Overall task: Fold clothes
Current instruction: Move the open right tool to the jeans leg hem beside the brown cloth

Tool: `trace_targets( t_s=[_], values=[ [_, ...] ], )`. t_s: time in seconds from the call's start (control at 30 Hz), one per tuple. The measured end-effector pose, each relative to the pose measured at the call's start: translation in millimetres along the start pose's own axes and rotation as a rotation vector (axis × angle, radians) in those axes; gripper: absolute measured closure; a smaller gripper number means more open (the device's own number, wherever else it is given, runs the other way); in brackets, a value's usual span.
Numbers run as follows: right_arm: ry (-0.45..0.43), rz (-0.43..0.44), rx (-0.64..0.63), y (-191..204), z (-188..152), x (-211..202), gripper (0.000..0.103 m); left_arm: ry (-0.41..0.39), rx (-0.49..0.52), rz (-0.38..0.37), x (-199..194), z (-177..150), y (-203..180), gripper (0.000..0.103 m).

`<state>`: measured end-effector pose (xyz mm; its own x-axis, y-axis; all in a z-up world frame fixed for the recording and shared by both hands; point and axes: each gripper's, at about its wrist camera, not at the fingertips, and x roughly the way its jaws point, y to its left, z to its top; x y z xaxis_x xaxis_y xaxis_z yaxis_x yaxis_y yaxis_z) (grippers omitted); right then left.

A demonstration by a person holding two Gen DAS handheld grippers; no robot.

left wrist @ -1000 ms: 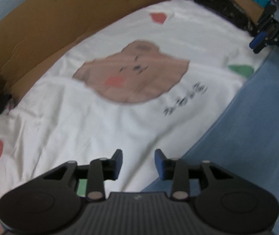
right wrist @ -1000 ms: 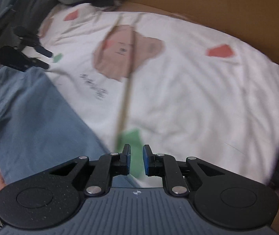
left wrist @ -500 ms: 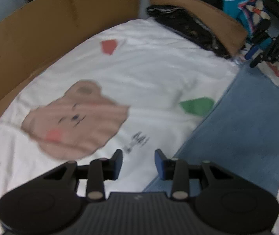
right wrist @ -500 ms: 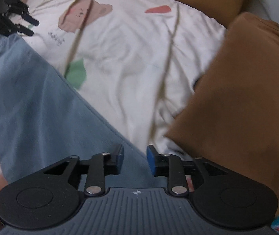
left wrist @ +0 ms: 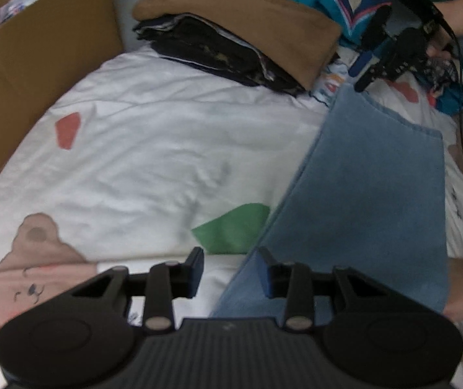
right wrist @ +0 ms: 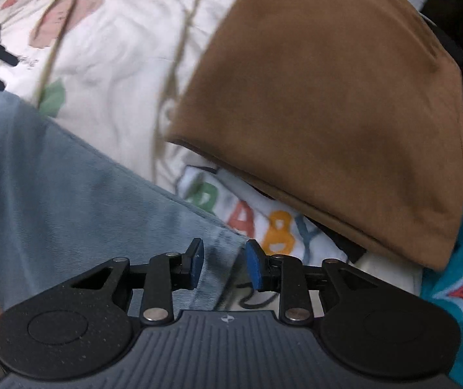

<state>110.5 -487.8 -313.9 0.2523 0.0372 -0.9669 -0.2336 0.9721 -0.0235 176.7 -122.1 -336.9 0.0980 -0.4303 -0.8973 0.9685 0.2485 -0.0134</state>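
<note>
The right gripper (right wrist: 221,264) hangs just over the near corner of the blue denim garment (right wrist: 53,178), jaws opening; that corner shows in the gap, but the pads aren't pinching it. The left gripper (left wrist: 229,270) sits partly open with nothing in it, the denim's edge running right under its right-hand finger. Ahead of the right gripper there's a folded brown garment (right wrist: 345,113) on a dark stack (left wrist: 218,52), all on the white bear-print sheet (left wrist: 153,149).

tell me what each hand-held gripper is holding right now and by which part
Nothing is held. The left hand-held gripper is open over the side edge of the blue cloth. The right hand-held gripper is opening around its corner, pads not pressing.
</note>
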Motion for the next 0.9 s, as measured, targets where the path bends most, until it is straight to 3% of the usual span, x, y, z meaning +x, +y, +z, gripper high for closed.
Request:
trace_targets(
  t_s=[0.17,0.3,0.33,0.37,0.4,0.57,0.9],
  values=[
    [-0.019,0.023,0.061,-5,-3,13,0.065,0.033,0.012,-0.016,22,1,-7,0.065],
    [-0.063,0.023,0.040,0,-3,20,0.064,0.058,0.005,-0.025,32,-3,-9,0.081],
    [-0.070,0.019,0.026,1,-3,20,0.066,0.061,0.012,-0.017,33,-4,-11,0.083],
    [-0.073,0.014,0.016,3,-3,20,0.078,0.062,0.014,-0.014,34,-4,-11,0.085],
    [-0.076,0.011,0.015,4,-3,20,0.082,0.059,0.009,-0.018,34,-4,-11,0.088],
    [-0.075,-0.021,-0.015,10,-5,12,0.089,0.058,0.022,0.001,37,-2,-13,0.102],
    [-0.071,-0.085,0.011,9,-1,8,0.091,0.025,0.011,0.012,41,5,-17,0.103]
  ],
)
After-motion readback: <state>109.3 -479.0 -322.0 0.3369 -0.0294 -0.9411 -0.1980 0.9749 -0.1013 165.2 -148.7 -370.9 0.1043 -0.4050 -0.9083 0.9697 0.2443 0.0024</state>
